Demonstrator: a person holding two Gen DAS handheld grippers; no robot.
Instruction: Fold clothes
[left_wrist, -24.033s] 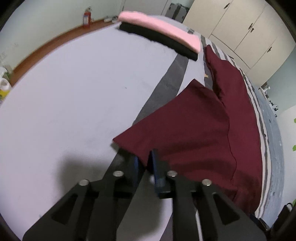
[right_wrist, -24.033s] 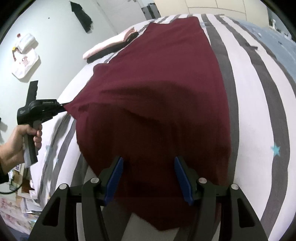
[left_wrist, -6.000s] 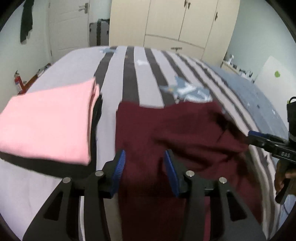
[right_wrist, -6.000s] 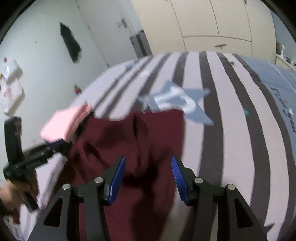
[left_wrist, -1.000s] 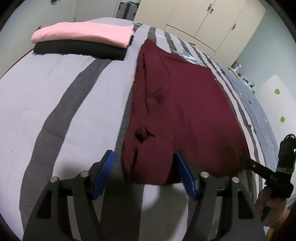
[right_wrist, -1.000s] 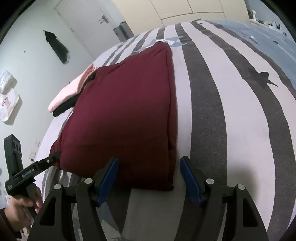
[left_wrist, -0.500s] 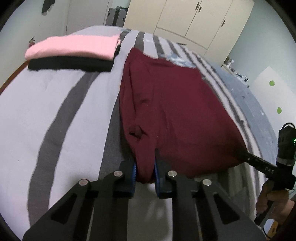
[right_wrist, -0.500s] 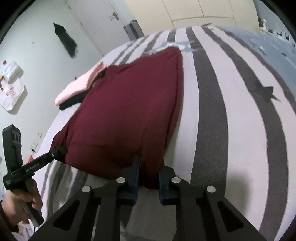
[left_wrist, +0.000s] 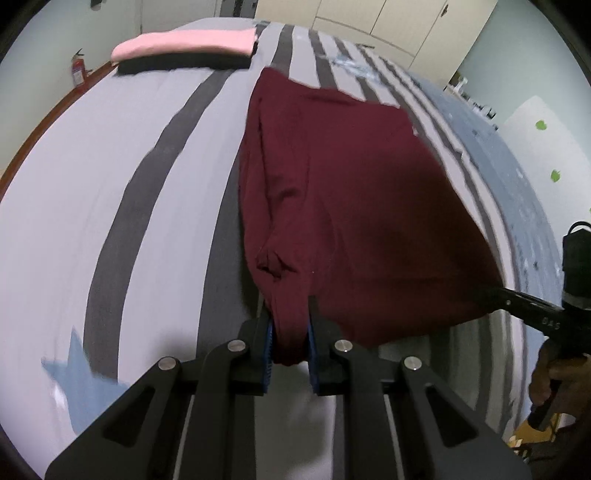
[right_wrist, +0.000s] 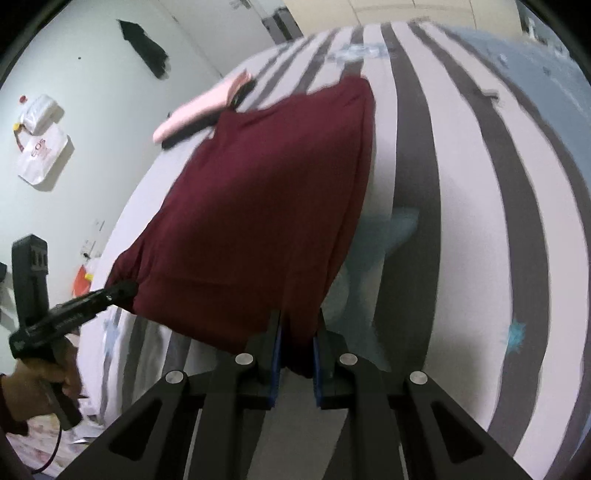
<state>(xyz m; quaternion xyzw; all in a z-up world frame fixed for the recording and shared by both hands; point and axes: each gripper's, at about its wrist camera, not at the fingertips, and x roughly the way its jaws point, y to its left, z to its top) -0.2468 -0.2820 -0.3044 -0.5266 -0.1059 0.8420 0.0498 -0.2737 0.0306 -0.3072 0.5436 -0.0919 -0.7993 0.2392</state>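
left gripper (left_wrist: 290, 349): jaws clamped on the near left corner of the maroon garment (left_wrist: 343, 184), bottom centre of the left view
right gripper (right_wrist: 297, 356): jaws clamped on the near right corner, bottom centre of the right view
garment: centre frame on the striped bed (left_wrist: 110, 166), near edge lifted, far end lying on the bed
stack: folded pink (left_wrist: 184, 44) over black (left_wrist: 184, 64), upper left of the left view, just beside the garment's far corner
step: likely carrying the near edge over to the far edge
do well: raise both corners level, keep the edge taut, land corner on corner, clear of the stack, then release
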